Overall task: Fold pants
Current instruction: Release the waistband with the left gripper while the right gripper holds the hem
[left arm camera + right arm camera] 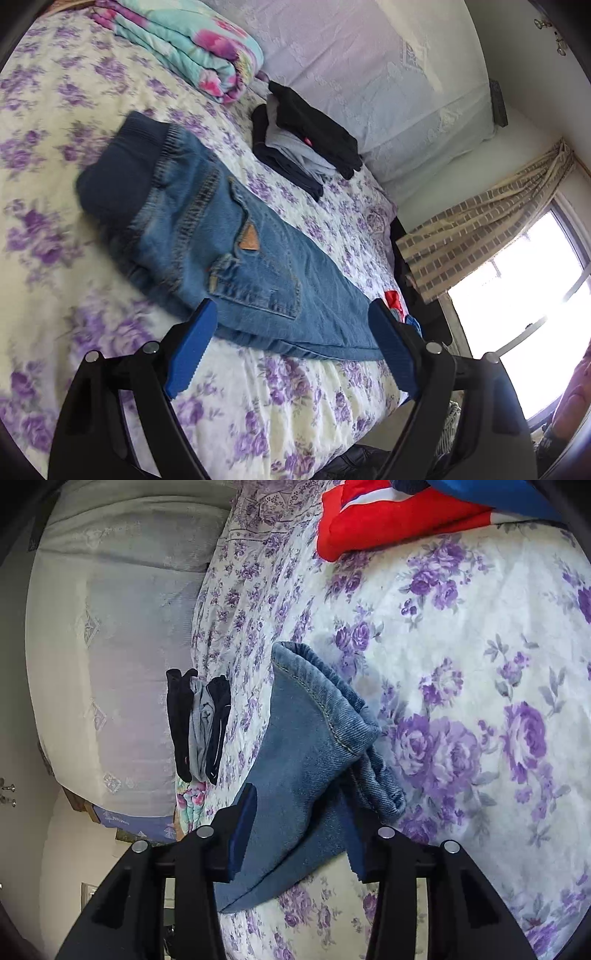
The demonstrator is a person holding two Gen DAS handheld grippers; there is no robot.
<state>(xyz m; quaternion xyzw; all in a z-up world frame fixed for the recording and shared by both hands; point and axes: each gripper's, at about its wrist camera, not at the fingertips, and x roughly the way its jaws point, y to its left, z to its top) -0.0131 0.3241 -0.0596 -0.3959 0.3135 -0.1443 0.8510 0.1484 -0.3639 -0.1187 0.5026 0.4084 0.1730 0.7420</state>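
My left gripper (291, 328) hovers with fingers spread wide over the jeans (221, 240), which lie flat on the bed (55, 92). My right gripper (299, 812) has its fingers wide around the leg ends (314, 720), not pinching. A folded pile (303, 140) sits near the pillow (388, 74).

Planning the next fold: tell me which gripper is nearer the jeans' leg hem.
Right. The right gripper sits open at the leg hem, denim between its jaws. The left gripper is open near the seat, by the back pocket.
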